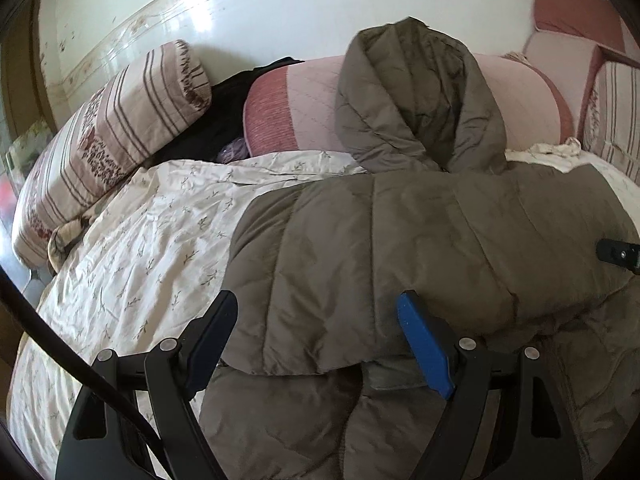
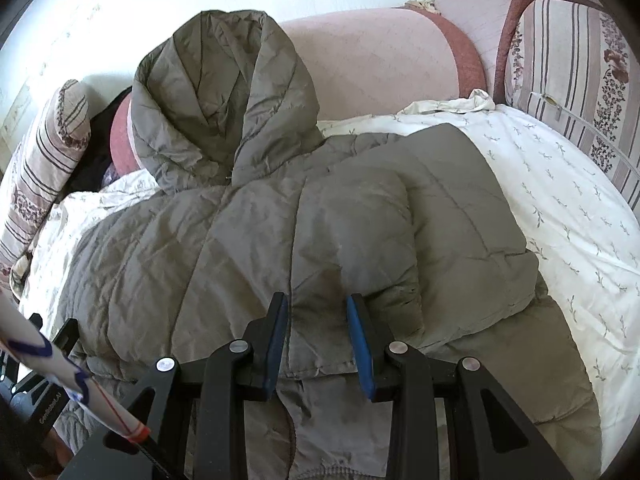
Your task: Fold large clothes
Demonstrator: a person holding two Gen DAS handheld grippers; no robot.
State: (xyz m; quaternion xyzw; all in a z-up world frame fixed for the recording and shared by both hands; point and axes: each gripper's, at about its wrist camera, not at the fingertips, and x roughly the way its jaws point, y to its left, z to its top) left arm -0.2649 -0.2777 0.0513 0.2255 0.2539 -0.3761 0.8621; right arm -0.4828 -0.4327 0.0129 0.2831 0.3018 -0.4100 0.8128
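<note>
Above the jacket (image 1: 400, 240), left hand-held gripper (image 1: 316, 300) (jaws wide), tilted down.

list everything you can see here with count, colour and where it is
puffer jacket: one, olive-grey, spread on the bed, hood propped against the bolster
bedsheet: one, cream with small sprigs, under the jacket
bolster: one, pink with red ends, behind the hood
striped cushions: two, beige with brown stripes, either end of the bed
dark cloth: one, black, between left cushion and bolster
left tongs: black, blue pads, open over the jacket
right tongs: black, blue pads, jacket fold between the pads
</note>
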